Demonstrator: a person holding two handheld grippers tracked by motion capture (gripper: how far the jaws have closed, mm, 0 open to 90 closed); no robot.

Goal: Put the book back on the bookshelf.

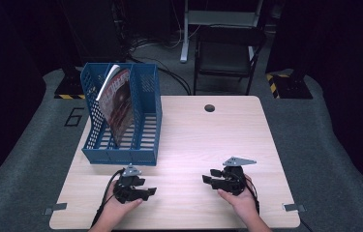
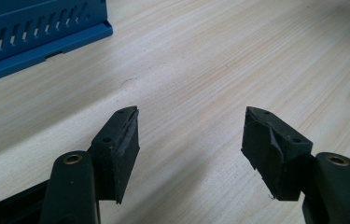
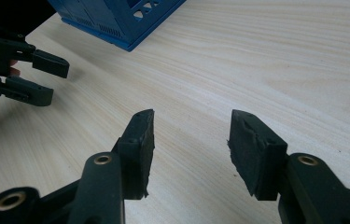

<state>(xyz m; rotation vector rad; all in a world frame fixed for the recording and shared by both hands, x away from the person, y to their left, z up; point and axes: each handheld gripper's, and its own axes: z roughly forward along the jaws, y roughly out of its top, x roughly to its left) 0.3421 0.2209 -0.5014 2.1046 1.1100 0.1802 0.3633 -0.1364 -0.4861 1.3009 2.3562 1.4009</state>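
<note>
A blue slotted file rack (image 1: 121, 116) stands at the table's left, with a dark red magazine (image 1: 117, 104) leaning upright in it. My left gripper (image 1: 151, 191) rests low near the front edge, left of centre, pointing right. In the left gripper view it (image 2: 190, 135) is open, with bare wood between the jaws and a corner of the rack (image 2: 32, 32) at top left. My right gripper (image 1: 206, 180) sits at the front right, pointing left. In its own view the right gripper (image 3: 191, 140) is open and empty, with the left gripper (image 3: 46, 79) and the rack (image 3: 116, 18) beyond.
The wooden table (image 1: 203, 140) has a round cable hole (image 1: 209, 108) near its far edge. A black chair (image 1: 227, 53) and a desk frame stand on the grey floor behind. Metal brackets (image 1: 53, 209) stick out at the front corners.
</note>
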